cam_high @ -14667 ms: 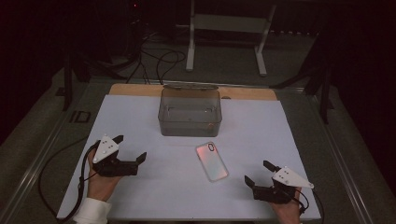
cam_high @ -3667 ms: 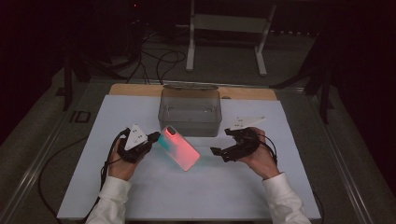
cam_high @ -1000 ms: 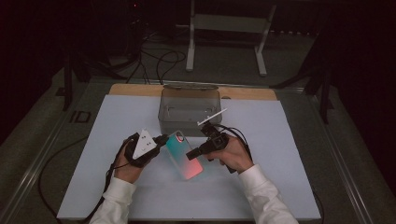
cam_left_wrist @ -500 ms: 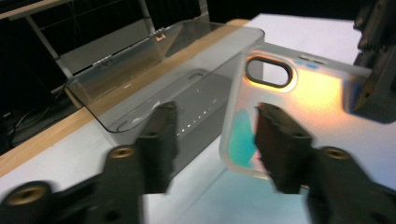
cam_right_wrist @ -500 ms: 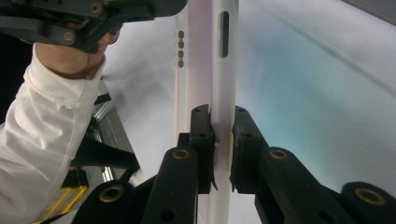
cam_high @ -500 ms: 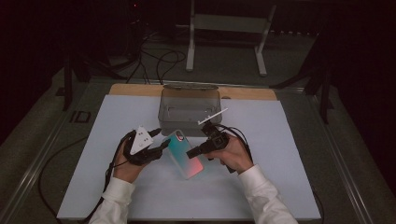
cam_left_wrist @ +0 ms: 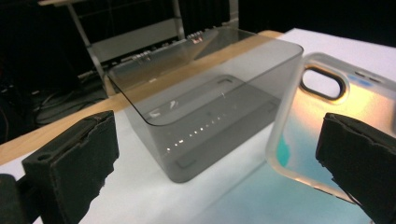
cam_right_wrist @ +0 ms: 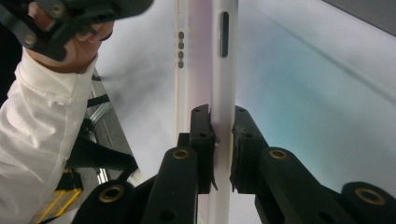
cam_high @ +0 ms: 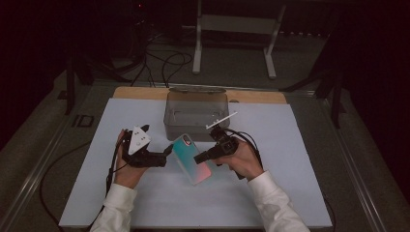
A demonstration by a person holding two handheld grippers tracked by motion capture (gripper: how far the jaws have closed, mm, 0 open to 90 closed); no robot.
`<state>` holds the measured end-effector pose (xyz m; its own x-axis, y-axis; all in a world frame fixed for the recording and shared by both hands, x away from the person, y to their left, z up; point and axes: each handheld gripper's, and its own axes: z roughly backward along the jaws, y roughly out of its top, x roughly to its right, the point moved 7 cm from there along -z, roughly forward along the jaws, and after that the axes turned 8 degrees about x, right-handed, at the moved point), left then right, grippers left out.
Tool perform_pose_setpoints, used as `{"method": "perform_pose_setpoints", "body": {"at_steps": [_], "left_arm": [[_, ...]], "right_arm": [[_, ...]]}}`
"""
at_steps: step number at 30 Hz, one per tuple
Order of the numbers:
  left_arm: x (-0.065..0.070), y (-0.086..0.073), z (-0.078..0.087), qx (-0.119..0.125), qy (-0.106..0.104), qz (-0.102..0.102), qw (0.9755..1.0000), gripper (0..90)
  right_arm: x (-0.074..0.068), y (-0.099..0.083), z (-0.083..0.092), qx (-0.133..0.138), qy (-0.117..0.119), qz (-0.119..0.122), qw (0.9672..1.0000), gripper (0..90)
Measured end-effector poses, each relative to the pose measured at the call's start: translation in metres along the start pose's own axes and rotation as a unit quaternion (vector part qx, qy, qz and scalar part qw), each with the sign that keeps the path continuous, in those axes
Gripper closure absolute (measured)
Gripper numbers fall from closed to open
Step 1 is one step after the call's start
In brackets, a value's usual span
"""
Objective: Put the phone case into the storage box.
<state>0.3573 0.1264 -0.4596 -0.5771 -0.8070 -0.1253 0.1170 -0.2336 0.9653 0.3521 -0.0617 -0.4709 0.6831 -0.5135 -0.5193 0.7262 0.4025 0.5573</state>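
The right gripper [cam_high: 199, 158], fingers clamped on the translucent pink-and-teal phone case [cam_high: 192, 159], takes it over as the left gripper's [cam_high: 167, 153] fingers have just been opening off it, probably next toward the clear grey plastic box [cam_high: 196, 113].

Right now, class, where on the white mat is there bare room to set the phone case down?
Bare white mat lies right of the right gripper, and left of the left gripper. It is crowded mid-mat, where the phone case hangs before the grey bin.

The high view is looking down on the table [cam_high: 121, 193] while both gripper views are closing in on the phone case [cam_high: 192, 158].
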Motion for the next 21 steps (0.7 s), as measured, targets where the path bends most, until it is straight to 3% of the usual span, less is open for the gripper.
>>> {"method": "perform_pose_setpoints", "body": {"at_steps": [8,13,21], "left_arm": [[-0.009,0.006,0.013,0.010,0.021,0.004,0.9997,0.0],[-0.014,0.004,0.023,0.017,0.021,0.014,0.9995,0.1],[-0.022,-0.011,0.042,0.013,0.034,0.024,0.9990,0.1]], "right_arm": [[0.000,0.002,0.005,0.008,-0.008,-0.001,0.9999,82.2],[-0.001,0.003,0.007,0.011,-0.010,-0.001,0.9999,82.2],[-0.002,0.006,0.011,0.015,-0.018,-0.001,0.9997,82.2]]}}
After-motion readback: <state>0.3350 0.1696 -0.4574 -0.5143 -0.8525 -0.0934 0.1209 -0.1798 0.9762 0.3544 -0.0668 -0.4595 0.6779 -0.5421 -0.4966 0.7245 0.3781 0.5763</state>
